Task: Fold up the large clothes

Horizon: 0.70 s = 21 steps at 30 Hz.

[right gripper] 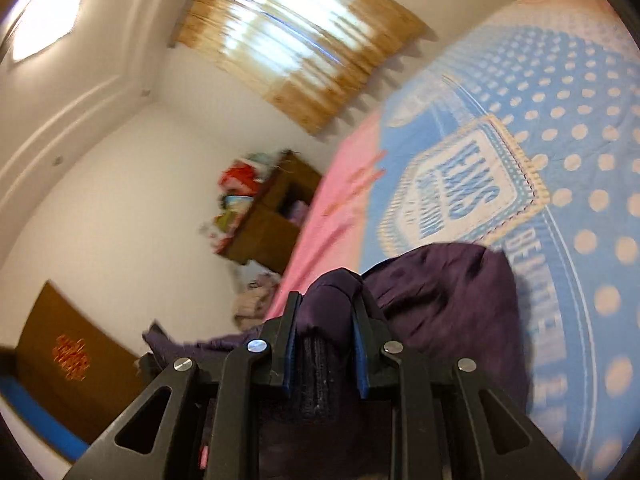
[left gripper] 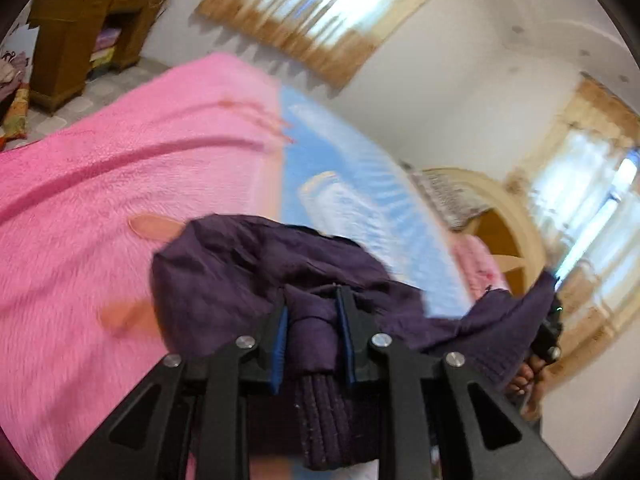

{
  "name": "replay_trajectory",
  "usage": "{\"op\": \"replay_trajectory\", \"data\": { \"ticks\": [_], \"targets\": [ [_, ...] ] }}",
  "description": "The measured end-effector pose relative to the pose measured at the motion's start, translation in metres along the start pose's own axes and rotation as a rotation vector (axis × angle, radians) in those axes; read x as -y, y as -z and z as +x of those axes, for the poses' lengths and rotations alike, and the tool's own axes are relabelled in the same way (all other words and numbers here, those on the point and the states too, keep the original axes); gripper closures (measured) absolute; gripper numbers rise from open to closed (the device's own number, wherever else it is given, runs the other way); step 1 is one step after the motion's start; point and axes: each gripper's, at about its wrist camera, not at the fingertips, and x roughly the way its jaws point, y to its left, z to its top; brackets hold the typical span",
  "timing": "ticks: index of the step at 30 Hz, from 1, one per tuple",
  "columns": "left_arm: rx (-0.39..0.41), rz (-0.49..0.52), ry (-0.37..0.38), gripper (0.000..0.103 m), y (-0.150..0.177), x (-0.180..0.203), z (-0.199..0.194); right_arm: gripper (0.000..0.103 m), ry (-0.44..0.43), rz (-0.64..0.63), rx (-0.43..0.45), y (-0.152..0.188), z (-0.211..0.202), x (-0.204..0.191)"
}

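A dark purple jacket (left gripper: 240, 264) hangs lifted above the bed. My left gripper (left gripper: 312, 300) is shut on a bunched fold near its ribbed cuff (left gripper: 324, 412), the fabric pinched between the blue pads. My right gripper (right gripper: 326, 292) is shut on another bunched part of the same purple jacket (right gripper: 440, 300), with ribbed knit showing between its fingers. At the right edge of the left wrist view, the other gripper (left gripper: 550, 332) and a hand hold the garment's far end. The cloth sags between the two grips.
The bed carries a pink fuzzy blanket (left gripper: 100, 184) and a blue polka-dot sheet (right gripper: 560, 152). A wooden cabinet (left gripper: 68, 44) stacked with clothes stands by the wall. Curtained windows (left gripper: 332, 12) and an arched headboard (left gripper: 504, 216) lie beyond.
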Motion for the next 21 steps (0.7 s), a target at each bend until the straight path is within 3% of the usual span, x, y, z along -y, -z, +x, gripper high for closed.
{"op": "replay_trajectory", "data": {
  "ticks": [2,4,6,7,9,10,11,12,13,15,17,19,21],
  "targets": [
    [-0.052,-0.016,-0.026,0.079,-0.015,-0.018,0.034,0.080,0.098,-0.012,-0.040,-0.010,0.045,0.022],
    [-0.103,-0.117,-0.085,0.075,-0.025,-0.047,0.069,0.080,0.179,-0.023,-0.077,-0.014,0.076,0.042],
    [-0.148,-0.198,-0.167,0.051,-0.031,-0.071,0.094,0.076,0.195,0.008,-0.108,-0.012,0.097,0.064],
    [-0.141,-0.245,-0.190,0.046,-0.032,-0.081,0.096,0.073,0.183,0.040,-0.113,-0.012,0.102,0.074],
    [-0.107,-0.313,-0.117,0.039,-0.032,-0.092,0.088,0.068,0.151,0.065,-0.111,-0.012,0.102,0.082],
    [-0.094,-0.330,-0.094,0.034,-0.032,-0.093,0.081,0.058,0.123,0.067,-0.111,-0.013,0.100,0.081],
    [-0.073,-0.339,-0.080,0.022,-0.033,-0.094,0.072,0.040,0.089,0.064,-0.101,-0.015,0.095,0.077],
    [-0.039,-0.335,-0.072,0.016,-0.033,-0.092,0.059,0.031,0.082,0.053,-0.068,-0.016,0.085,0.069],
    [-0.005,-0.305,-0.071,0.014,-0.033,-0.087,0.047,0.017,0.091,0.035,-0.029,-0.018,0.075,0.061],
    [0.034,-0.227,-0.100,0.008,-0.031,-0.073,0.031,0.014,0.123,-0.047,0.030,-0.023,0.056,0.036],
    [0.087,-0.113,-0.154,0.004,-0.024,-0.054,0.020,0.014,0.218,-0.174,0.062,-0.020,0.047,0.009],
    [0.098,0.050,-0.213,0.000,-0.010,-0.027,0.026,0.014,0.261,-0.308,0.019,-0.009,0.054,-0.013],
    [0.073,0.158,-0.234,0.000,-0.006,-0.017,0.044,0.014,0.290,-0.413,-0.077,0.010,0.075,-0.026]
  ]
}}
